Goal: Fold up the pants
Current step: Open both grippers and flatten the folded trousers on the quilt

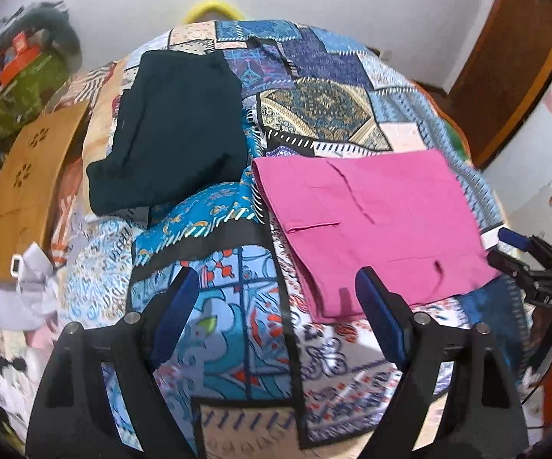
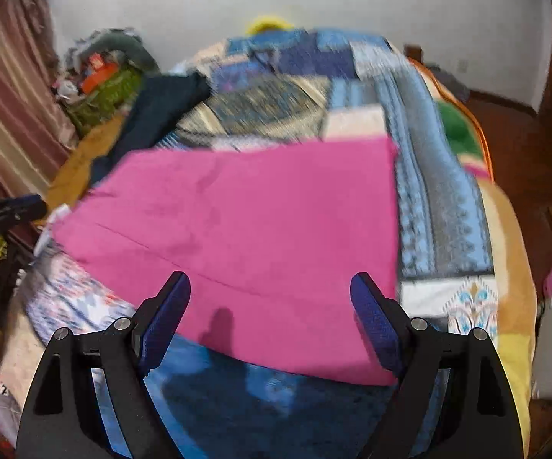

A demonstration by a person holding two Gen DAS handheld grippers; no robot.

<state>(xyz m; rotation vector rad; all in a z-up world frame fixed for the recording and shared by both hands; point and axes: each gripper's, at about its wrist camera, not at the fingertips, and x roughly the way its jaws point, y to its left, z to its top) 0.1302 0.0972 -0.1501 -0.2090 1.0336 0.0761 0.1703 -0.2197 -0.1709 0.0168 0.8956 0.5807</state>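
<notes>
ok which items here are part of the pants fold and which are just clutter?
Job:
folded pink fabric pants
left gripper, open
right gripper, open

Lying about:
folded dark navy garment
tan perforated wooden board
green patterned bag
patchwork blue bedspread

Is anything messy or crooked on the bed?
Mostly tidy. The pink pants lie folded flat on the patchwork bedspread, though their stacked left edges look a bit uneven. The dark folded garment sits neatly beside them. Both the left gripper and the right gripper are open, holding nothing.
</notes>
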